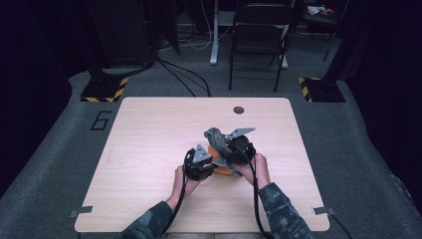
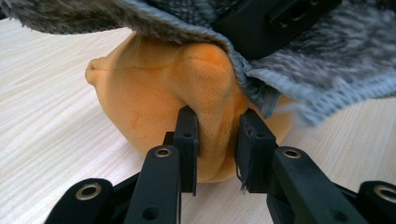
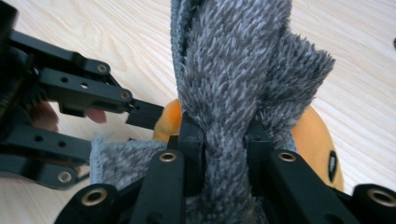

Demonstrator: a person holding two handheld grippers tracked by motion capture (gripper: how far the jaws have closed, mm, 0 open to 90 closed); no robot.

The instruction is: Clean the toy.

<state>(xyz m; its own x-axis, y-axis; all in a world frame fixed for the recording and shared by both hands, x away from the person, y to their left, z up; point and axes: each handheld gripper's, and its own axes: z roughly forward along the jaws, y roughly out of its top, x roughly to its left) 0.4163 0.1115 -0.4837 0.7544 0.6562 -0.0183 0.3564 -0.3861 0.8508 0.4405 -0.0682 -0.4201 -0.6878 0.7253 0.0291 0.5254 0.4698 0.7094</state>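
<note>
Grey fleece cloth (image 3: 233,79) rising upright from right tongs (image 3: 226,140)

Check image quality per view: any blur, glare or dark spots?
High view: room edges very dark, table evenly lit, slightly soft. Left gripper view: orange plush toy sharp, grey cloth smeared at its right edge. Right gripper view: cloth pile crisp, no glare.

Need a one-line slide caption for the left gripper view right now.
Left gripper pinches a fold of the orange plush toy on the pale wooden table, under a grey fuzzy cloth.
</note>
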